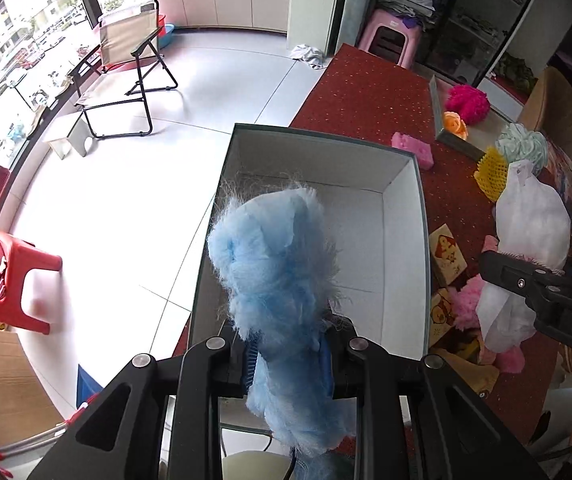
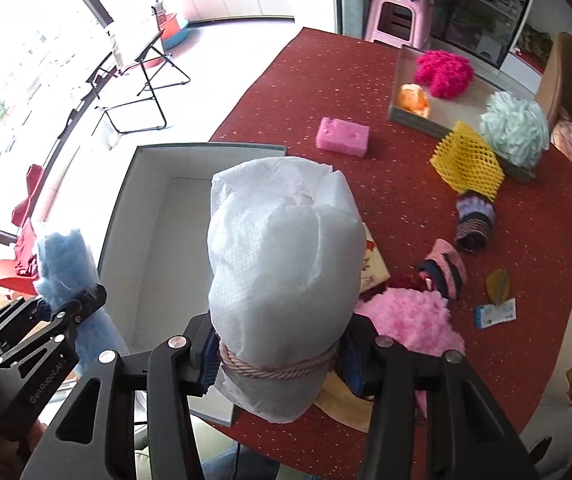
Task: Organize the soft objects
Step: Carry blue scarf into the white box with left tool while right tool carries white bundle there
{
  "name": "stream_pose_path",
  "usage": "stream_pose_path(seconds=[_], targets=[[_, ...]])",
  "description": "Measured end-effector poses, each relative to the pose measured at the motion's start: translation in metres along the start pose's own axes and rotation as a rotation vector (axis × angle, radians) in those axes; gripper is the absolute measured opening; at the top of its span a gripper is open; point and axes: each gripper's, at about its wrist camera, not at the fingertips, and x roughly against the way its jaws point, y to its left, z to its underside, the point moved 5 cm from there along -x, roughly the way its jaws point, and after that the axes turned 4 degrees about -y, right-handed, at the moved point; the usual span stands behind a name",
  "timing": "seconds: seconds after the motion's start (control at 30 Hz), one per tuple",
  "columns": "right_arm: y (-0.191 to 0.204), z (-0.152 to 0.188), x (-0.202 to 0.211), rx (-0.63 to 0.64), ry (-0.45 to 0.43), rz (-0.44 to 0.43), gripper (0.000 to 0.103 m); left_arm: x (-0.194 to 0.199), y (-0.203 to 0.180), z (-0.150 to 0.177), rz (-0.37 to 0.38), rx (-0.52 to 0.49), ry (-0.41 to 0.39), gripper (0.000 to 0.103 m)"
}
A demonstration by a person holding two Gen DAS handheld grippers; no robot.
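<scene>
- The blue fluffy duster head [image 1: 273,264] is pinched between the pads of the left hand-held gripper [image 1: 290,356] and hangs above the near end of the open white-lined box [image 1: 400,216].
- The white tied bundle [image 2: 281,272], with a pink cord [image 2: 277,368] around its neck, is pinched by the right hand-held gripper [image 2: 277,364] beside the same box [image 2: 145,208], on the red table [image 2: 326,80].
- To do the step well, I think each item must come fully over the box floor before the pads spread, and one after the other, so the hand-held grippers do not collide.
- Only the right wrist view shows the knitted sleeves [image 2: 476,222] and the pink fluffy piece [image 2: 410,320] clearly; the left view shows the box's far wall.
</scene>
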Motion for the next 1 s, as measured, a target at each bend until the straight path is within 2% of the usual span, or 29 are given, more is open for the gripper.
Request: stream_pose_path(seconds=[0.23, 0.47, 1.0], targets=[[0.038, -0.013, -0.027, 0.068, 0.039, -0.049, 0.052, -0.02, 0.003, 0.0, -0.015, 0.002, 0.029, 0.026], [0.044, -0.019, -0.056, 0.071, 0.098, -0.039, 0.053, -0.04, -0.004, 0.006, 0.0, -0.004, 0.079, 0.026], [0.049, -0.026, -0.079, 0.074, 0.158, -0.005, 0.053, -0.068, 0.002, 0.011, 0.025, 0.012, 0.145, 0.026]])
